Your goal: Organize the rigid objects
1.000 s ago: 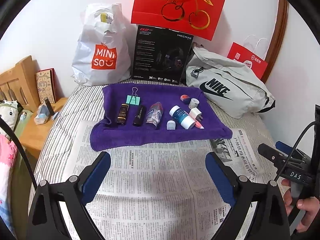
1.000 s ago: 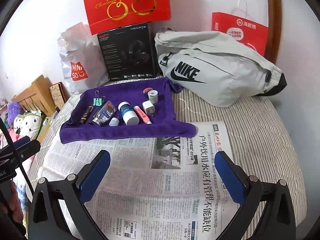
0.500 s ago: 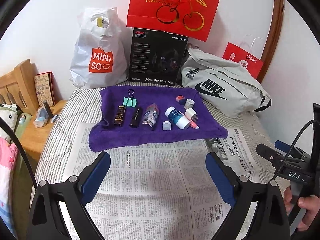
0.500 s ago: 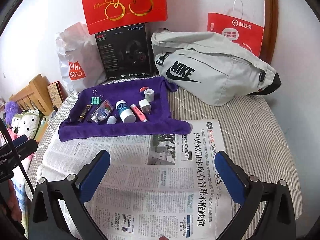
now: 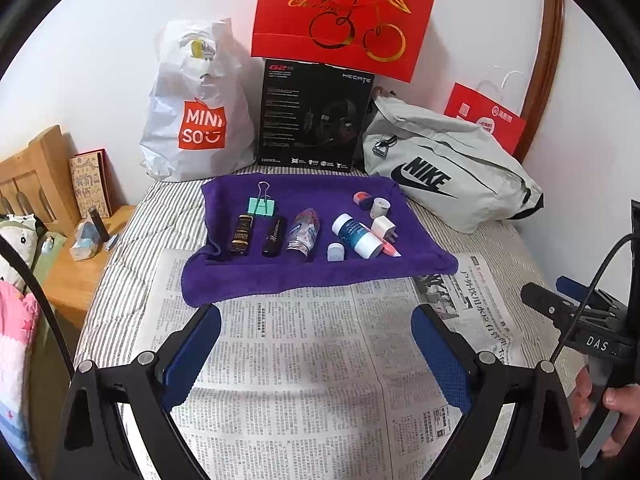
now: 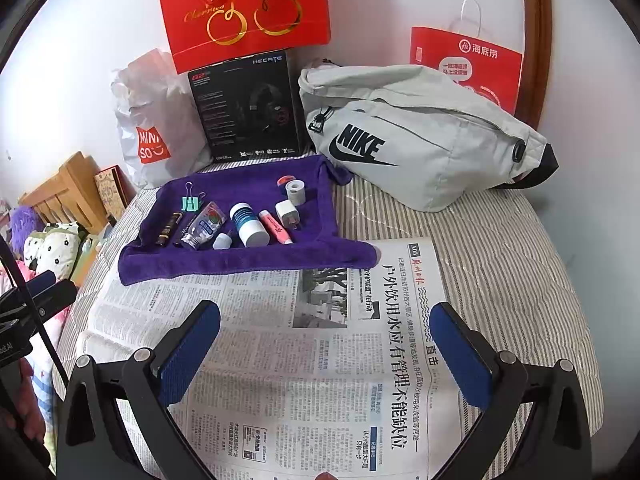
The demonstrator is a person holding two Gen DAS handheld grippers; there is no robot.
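On the bed, a purple towel [image 5: 320,276] is spread at the far edge of a newspaper [image 5: 304,380], and the small rigid items are all gathered on it. In the left wrist view a teal binder clip [image 5: 262,205] lies toward 11 o'clock of the towel, with a dark gold-banded tube [image 5: 242,235], a black tube [image 5: 274,237] and a clear squeeze tube [image 5: 303,233] side by side below it. A white-capped bottle [image 5: 357,235], a small white cap [image 5: 335,251], a pink highlighter [image 5: 387,246], a white plug [image 5: 383,227], a tape roll [image 5: 379,207] and a red-and-blue eraser [image 5: 361,199] sit toward 3 o'clock.

The left hand-held gripper [image 5: 316,360] and the right hand-held gripper [image 6: 324,360] are each held spread wide above the newspaper, with nothing between the pads.

Whether the items are set out for sorting or already sorted onto the towel cannot be settled from this scene.

If an item is to be taken, a grasp across the short axis of the round tubes is judged best, since they could roll on the soft cloth. The bottle, cap and highlighter lie close together, so a narrow approach from above is advised to avoid nudging neighbours.
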